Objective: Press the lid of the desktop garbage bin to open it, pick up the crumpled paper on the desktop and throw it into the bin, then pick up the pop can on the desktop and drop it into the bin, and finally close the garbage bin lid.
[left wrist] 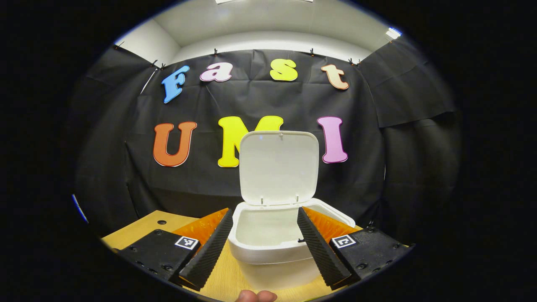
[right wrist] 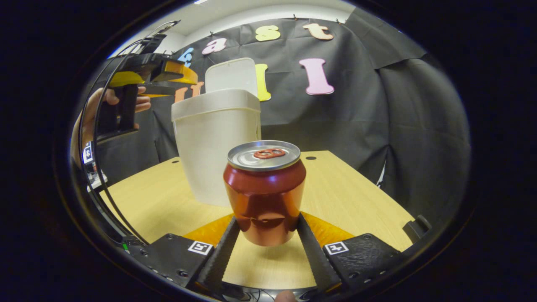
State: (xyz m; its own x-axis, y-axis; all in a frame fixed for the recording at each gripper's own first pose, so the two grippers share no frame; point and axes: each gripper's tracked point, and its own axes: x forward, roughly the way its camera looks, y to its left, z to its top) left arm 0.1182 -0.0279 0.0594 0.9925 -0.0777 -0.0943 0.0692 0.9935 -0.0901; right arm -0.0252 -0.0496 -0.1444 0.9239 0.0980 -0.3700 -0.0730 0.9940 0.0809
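The right tongs (right wrist: pixel 265 243) are closed on the pop can (right wrist: pixel 265 191), held upright just clear of the worktop (right wrist: pixel 361 197). It looks light, thin-walled and slick, so a mid-body hold seems safest. The left tongs (left wrist: pixel 265 243) gape empty before the bin (left wrist: pixel 268 247), whose lid (left wrist: pixel 277 167) stands open

Tongs (right wrist: pixel 265 228) clamp upright pop can (right wrist: pixel 265 191)
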